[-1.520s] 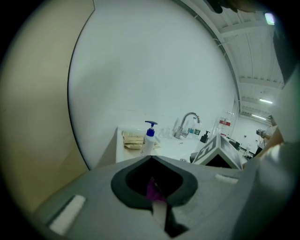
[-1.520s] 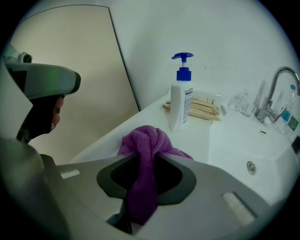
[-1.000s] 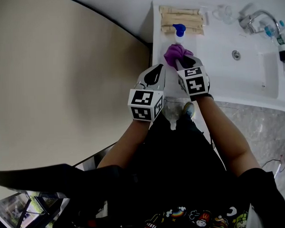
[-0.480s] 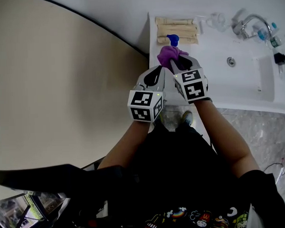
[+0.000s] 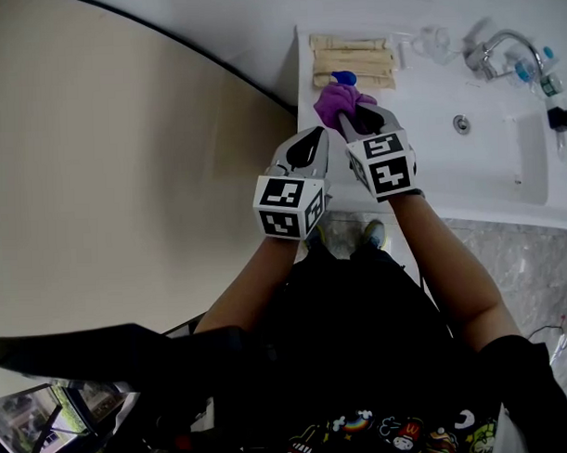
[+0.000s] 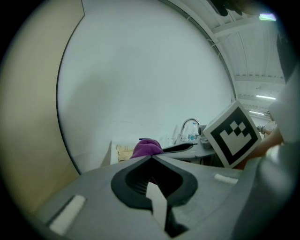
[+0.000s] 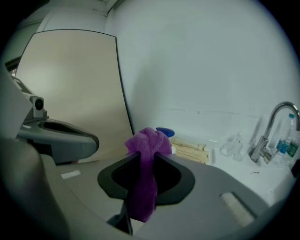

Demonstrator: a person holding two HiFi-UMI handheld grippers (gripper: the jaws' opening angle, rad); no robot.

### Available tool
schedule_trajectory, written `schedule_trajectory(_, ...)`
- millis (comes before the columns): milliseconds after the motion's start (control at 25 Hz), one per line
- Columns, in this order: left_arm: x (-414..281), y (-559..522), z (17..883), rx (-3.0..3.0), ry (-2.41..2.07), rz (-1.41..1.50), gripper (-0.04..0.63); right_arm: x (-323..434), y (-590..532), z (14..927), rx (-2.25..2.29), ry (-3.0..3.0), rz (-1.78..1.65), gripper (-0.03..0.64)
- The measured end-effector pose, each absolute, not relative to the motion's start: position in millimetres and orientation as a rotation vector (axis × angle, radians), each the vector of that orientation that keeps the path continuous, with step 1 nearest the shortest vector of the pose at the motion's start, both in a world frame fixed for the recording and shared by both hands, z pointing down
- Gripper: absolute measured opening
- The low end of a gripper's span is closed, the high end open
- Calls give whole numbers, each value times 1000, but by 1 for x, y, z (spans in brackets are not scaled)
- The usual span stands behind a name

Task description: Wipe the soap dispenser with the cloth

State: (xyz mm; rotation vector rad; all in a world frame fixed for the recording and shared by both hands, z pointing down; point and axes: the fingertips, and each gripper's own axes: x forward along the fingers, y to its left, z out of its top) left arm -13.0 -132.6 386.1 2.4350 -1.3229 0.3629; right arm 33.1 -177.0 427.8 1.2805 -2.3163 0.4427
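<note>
The soap dispenser shows only its blue pump head (image 5: 343, 78) (image 7: 165, 132), at the left end of the white counter (image 5: 418, 95). A purple cloth (image 5: 338, 100) (image 7: 149, 140) covers the bottle below it. My right gripper (image 5: 352, 116) (image 7: 148, 157) is shut on that cloth, and its bunched end presses against the dispenser. My left gripper (image 5: 316, 134) (image 6: 151, 157) is just to the left, off the counter's edge, shut with nothing held. The left gripper view looks past its tips at the cloth (image 6: 146, 148).
A stack of beige wooden pieces (image 5: 352, 53) lies right behind the dispenser. The sink basin (image 5: 504, 157), a chrome faucet (image 5: 500, 41) and small bottles (image 5: 538, 68) are to the right. A beige panel (image 5: 123, 161) stands left of the counter.
The right gripper has risen with the cloth, up the dispenser's body to just under the pump head. The white bottle seen before is now hidden.
</note>
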Motion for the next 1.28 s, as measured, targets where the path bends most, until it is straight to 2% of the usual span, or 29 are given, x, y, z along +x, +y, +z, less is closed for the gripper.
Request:
schedule_trajectory(1040,-6,-129,423,2328,-1349,475,0,41,-148,550,1039,-2195,672,109)
schedule_trajectory(1280,-5,-127,426,2318,-1336,478,0,52,-156,534,1094,-2217,667,109)
